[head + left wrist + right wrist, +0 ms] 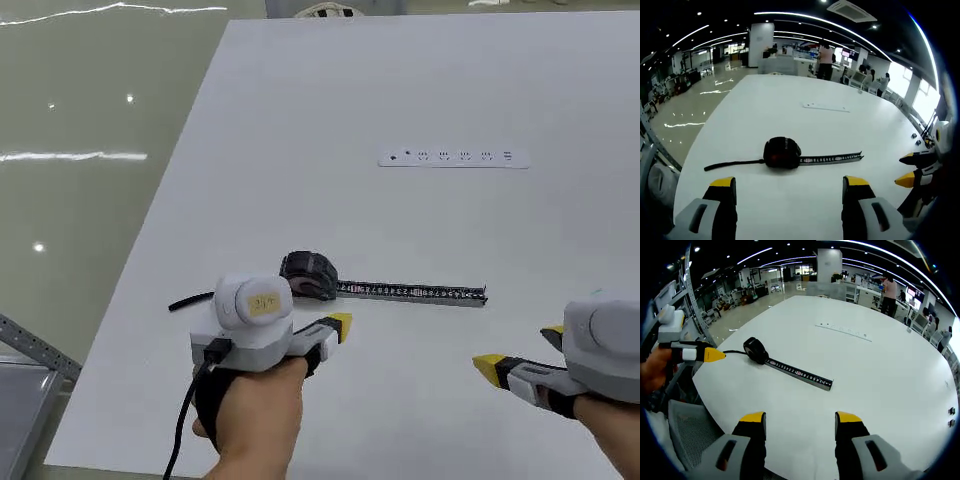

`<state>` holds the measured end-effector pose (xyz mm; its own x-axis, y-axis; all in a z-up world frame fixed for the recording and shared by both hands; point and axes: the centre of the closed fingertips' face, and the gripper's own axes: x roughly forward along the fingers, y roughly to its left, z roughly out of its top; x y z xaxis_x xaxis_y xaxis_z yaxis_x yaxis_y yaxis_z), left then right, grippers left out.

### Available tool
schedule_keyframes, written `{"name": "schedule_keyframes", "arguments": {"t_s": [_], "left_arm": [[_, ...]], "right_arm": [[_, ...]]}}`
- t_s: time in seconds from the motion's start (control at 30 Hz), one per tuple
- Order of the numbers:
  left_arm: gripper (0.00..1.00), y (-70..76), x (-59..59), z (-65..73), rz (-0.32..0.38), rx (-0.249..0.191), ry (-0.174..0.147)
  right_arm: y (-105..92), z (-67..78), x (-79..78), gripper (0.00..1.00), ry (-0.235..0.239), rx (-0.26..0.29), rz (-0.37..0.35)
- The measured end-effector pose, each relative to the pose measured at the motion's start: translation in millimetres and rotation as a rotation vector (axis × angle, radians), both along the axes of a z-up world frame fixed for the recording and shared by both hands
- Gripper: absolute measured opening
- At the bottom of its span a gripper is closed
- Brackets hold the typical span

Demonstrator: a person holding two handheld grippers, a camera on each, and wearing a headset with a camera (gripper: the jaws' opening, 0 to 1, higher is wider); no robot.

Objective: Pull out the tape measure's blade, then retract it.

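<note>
A black tape measure (308,275) lies on the white table (400,80), its blade (412,292) drawn out to the right and flat on the surface. A black wrist strap (190,301) trails off to its left. My left gripper (335,325) hovers just in front of the case, open and holding nothing; its own view shows the case (782,152) straight ahead between the yellow fingertips (722,182). My right gripper (520,350) is open in front of and to the right of the blade's end, with the blade tip (826,384) ahead of it.
A white power strip (453,157) lies farther back on the table. The table's left edge (150,230) drops to a shiny floor, with a metal rack corner (30,350) at lower left. People and desks stand far off in the room.
</note>
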<state>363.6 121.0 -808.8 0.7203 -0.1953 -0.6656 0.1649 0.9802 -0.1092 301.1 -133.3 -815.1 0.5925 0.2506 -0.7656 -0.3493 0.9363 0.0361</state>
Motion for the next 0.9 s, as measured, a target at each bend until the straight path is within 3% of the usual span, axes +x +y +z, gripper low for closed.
{"name": "schedule_keyframes", "arguments": {"t_s": [0.27, 0.6, 0.9], "left_arm": [[0.84, -0.1, 16.0, -10.2, 0.017, -0.002, -0.006], [0.82, 1.3, 26.6, -24.0, 0.022, 0.008, 0.009], [0.80, 1.4, 36.9, -28.8, 0.022, 0.015, 0.003]], "right_arm": [[0.5, -10.3, 9.8, 0.56, 0.015, -0.004, 0.007], [0.1, -20.4, 15.0, 0.56, 0.036, -0.010, 0.009], [-0.7, -30.9, 21.1, 0.55, 0.047, -0.026, 0.044]]}}
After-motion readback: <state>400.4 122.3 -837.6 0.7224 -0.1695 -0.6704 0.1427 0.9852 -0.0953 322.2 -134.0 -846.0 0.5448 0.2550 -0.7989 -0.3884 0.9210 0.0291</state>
